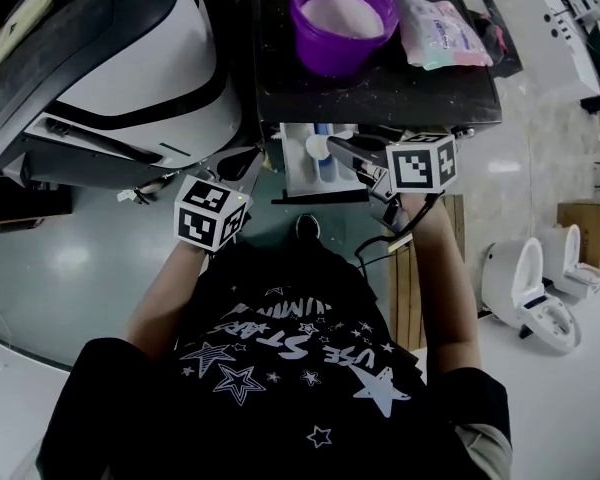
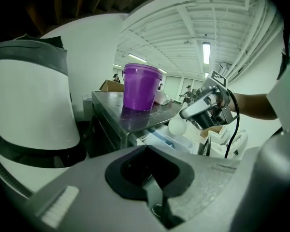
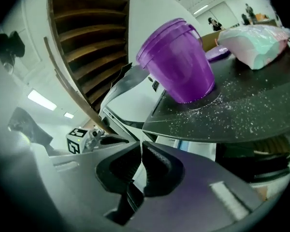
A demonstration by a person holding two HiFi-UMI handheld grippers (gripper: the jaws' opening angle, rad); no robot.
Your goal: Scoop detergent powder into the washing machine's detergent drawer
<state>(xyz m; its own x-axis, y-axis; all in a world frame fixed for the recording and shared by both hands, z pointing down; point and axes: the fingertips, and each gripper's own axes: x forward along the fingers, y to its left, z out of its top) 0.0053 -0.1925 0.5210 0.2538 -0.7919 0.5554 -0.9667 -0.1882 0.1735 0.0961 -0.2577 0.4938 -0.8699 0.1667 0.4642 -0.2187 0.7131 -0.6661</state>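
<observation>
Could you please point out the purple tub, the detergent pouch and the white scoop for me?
purple tub (image 1: 332, 63): head view, on its front wall below the rim.
detergent pouch (image 1: 442, 30): head view, on the middle of the pack.
white scoop (image 2: 177, 125): left gripper view, on its round bowl.

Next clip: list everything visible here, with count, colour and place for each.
bucket: one, purple, holding pale powder, on the dark top
dark top: one, black, speckled with white grains
detergent bag: one, pink and pale green, right of the bucket
detergent drawer: one, white with blue inside, open below the dark top
scoop: one, white, above the drawer
rounded machine: one, white with a dark window, left
toilets: two, white, floor at right
cardboard box: one, brown, far right
left gripper: jaws together, empty
right gripper: jaws closed on the scoop
</observation>
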